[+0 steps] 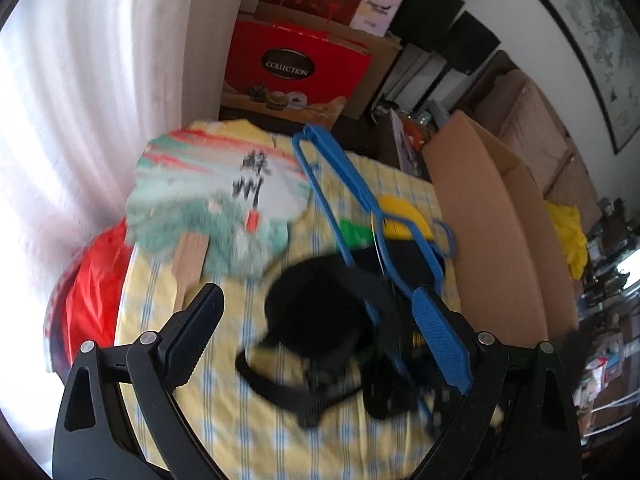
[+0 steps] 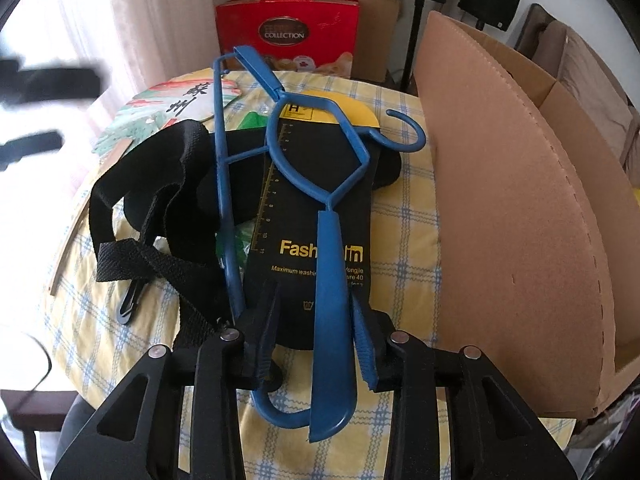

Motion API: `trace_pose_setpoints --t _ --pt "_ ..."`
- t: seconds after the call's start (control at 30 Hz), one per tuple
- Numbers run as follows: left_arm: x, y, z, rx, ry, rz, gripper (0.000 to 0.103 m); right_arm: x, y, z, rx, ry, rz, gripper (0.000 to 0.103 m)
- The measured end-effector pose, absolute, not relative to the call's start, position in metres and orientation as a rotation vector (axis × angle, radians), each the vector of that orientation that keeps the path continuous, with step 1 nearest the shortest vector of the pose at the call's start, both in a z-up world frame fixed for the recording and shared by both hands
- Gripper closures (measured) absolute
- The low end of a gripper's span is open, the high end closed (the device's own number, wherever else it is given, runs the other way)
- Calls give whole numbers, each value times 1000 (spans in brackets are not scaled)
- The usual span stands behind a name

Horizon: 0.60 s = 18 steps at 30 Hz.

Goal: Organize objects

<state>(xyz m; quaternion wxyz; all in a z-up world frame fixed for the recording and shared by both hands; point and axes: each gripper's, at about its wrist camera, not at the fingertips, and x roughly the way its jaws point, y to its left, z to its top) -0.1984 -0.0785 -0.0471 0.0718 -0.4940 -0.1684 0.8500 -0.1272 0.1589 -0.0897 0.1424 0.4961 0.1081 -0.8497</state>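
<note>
A blue plastic hanger (image 2: 334,280) lies tilted across a black "Fashion" package (image 2: 296,208) on the yellow checked tablecloth (image 2: 404,240). Its broad arm runs between the fingers of my right gripper (image 2: 316,332). The right pad is against the arm, while a gap shows at the left pad. A black webbing strap with a buckle (image 2: 160,200) is heaped to the left. In the left wrist view my left gripper (image 1: 320,296) stands wide open above the black strap heap (image 1: 320,320), holding nothing. The hanger (image 1: 332,184) runs off to the upper left.
A printed hand fan (image 1: 212,200) lies at the table's far left, with a red bag (image 1: 92,288) beyond the edge. A large open cardboard box (image 2: 520,200) walls the right side. A red gift box (image 2: 286,34) stands behind the table, and a white curtain hangs at left.
</note>
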Motion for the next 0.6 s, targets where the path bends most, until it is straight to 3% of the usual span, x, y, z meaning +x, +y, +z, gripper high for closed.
trace_pose_setpoints --t 0.13,0.3,0.47,0.53,0.6 --pt "-238 -80 -59 -1542 -522 2529 9 -127 159 -91 1436 310 -2442 71" --pt "-269 -81 -85 -1632 -581 2485 9 -128 159 -95 1453 306 -2422 86" --pt "-286 -79 -101 -1664 -649 2430 11 -130 161 -97 1454 294 -2413 86" --pt "-294 -76 -107 -1687 -645 2410 29 -130 160 -98 1450 301 -2412 86" --pt "-299 -72 -111 -1719 -637 2389 41 -130 160 -98 1447 305 -2411 86"
